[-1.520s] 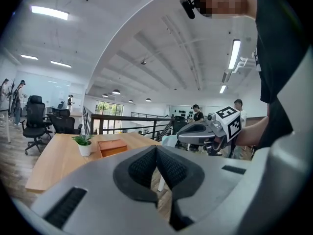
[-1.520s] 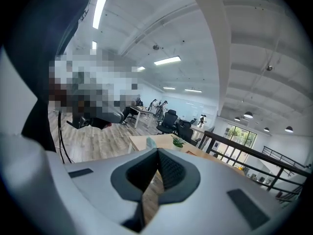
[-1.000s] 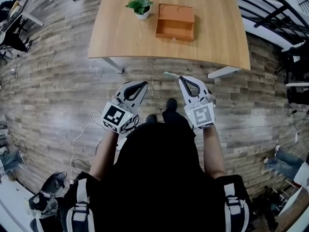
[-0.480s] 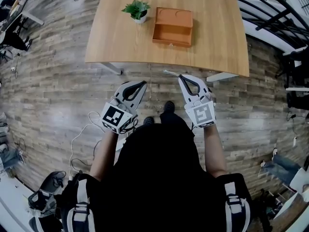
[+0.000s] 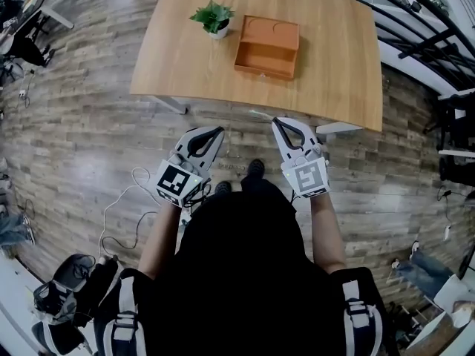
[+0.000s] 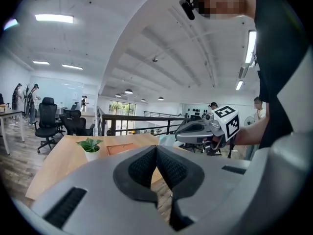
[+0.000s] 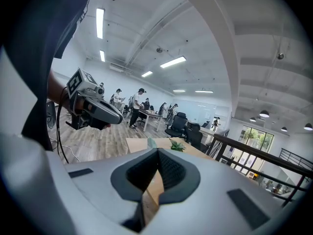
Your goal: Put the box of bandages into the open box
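Standing back from the table (image 5: 185,65), grippers raised over the floor at the near side, neither yet above the tabletop.

Right gripper (image 5: 276,120): jaws pinched together on a thin, pale, flat item that sticks out left of the tips. Judged to be the box of bandages (image 5: 261,113), seen edge-on; print not readable.

Left gripper (image 5: 220,130): jaws together, nothing between them.

Open box (image 5: 265,70): orange-brown, on the far half of the table, lid folded back on its far side. Tray looks empty; no contents made out. Its long axis runs left-right. Potted plant (image 5: 213,17) sits just left of it and slightly farther, apart from it.

Key relation: the open box lies straight ahead, toward the far side, from the right gripper's tips and well apart from them, with the near table edge in between. The right gripper is nearer to it than the left and carries the load.

Judgement: transport step, early. Next needs a forward reach, with the flat item lined up along the tray's length.
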The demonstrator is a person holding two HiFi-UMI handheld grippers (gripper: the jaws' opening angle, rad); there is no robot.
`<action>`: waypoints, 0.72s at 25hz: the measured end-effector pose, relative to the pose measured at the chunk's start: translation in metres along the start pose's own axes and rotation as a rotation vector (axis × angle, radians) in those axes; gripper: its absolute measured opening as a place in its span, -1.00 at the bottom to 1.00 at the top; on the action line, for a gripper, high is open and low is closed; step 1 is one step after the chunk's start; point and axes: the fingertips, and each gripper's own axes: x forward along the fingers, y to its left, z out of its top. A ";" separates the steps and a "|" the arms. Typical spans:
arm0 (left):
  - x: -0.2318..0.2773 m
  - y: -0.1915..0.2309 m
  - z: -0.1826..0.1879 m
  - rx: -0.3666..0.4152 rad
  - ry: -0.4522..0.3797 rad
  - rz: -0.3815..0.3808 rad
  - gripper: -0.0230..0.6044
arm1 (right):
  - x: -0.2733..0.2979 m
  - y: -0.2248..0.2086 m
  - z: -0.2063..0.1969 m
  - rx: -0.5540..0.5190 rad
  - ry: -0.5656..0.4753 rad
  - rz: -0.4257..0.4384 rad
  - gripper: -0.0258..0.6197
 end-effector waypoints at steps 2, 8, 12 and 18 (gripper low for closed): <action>0.003 0.000 0.001 -0.005 -0.004 0.016 -0.86 | 0.002 -0.003 -0.002 0.015 -0.008 0.008 -0.84; 0.015 -0.001 0.007 -0.007 -0.013 0.055 -0.86 | 0.006 -0.017 -0.009 -0.016 -0.016 0.046 -0.84; 0.025 -0.002 0.010 0.000 -0.006 0.075 -0.86 | 0.006 -0.026 -0.016 0.014 -0.024 0.063 -0.84; 0.045 -0.004 0.012 -0.003 -0.007 0.104 -0.86 | 0.009 -0.038 -0.028 0.008 -0.031 0.103 -0.84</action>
